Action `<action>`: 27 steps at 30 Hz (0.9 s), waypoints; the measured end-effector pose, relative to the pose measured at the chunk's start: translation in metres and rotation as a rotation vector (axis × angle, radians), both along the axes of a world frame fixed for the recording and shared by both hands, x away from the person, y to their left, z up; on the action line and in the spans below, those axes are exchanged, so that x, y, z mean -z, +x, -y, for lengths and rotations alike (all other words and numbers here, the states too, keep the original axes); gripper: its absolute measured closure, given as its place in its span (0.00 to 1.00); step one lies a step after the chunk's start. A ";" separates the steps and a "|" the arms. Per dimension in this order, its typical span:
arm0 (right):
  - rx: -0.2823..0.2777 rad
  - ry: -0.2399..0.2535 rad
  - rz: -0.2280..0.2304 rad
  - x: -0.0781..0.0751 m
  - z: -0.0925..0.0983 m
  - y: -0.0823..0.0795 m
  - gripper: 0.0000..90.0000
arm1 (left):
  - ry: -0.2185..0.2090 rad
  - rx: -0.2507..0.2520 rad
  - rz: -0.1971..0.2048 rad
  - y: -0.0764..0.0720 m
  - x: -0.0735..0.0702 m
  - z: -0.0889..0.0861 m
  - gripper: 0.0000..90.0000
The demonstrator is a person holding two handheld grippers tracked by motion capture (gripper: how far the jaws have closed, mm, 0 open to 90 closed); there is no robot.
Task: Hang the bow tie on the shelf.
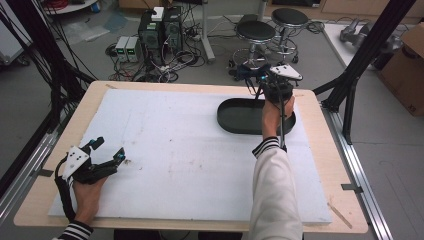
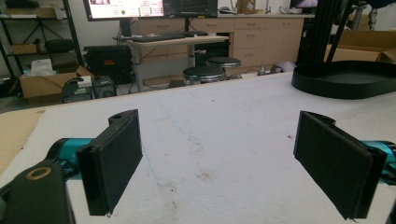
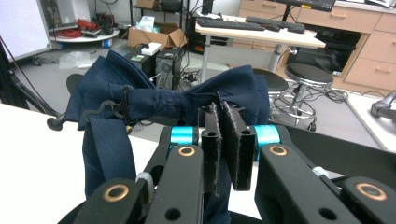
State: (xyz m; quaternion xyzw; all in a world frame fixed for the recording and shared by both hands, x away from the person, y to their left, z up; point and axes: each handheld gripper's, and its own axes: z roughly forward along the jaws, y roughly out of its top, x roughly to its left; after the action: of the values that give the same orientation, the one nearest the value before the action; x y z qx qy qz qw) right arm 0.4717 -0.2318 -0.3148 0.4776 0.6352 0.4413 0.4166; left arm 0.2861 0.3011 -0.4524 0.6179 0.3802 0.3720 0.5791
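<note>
Navy cloth is pinched between the closed jaws of the right tool [image 3: 223, 140]: a dark blue bow tie [image 3: 163, 100] (its black hook clasp hangs off one side), held up in the air. In the high view this right tool [image 1: 272, 82] sits at the far right of the table, just above the far rim of a black oval tray [image 1: 235, 117]. The left tool [image 1: 107, 152] rests at the near left, jaws spread wide with nothing between them, low over the white foam sheet [image 1: 175, 150] covering the wooden table [image 1: 330, 165]. Tray and left tool lie well apart.
</note>
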 end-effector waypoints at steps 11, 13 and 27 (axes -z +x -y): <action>-0.021 0.001 -0.056 0.010 0.005 -0.004 0.94 | 0.001 0.000 0.000 0.000 0.000 0.000 0.17; -0.029 0.000 -0.065 0.010 0.006 -0.005 0.93 | 0.001 0.000 0.000 0.000 0.000 0.000 0.17; -0.067 -0.036 -0.111 0.013 0.009 -0.006 0.87 | 0.001 0.001 0.002 0.000 0.000 0.000 0.17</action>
State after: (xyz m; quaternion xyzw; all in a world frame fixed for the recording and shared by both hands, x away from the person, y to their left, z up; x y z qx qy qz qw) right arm 0.4660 -0.2403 -0.3274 0.4721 0.6811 0.4162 0.3741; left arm 0.2860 0.3006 -0.4524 0.6180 0.3791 0.3722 0.5795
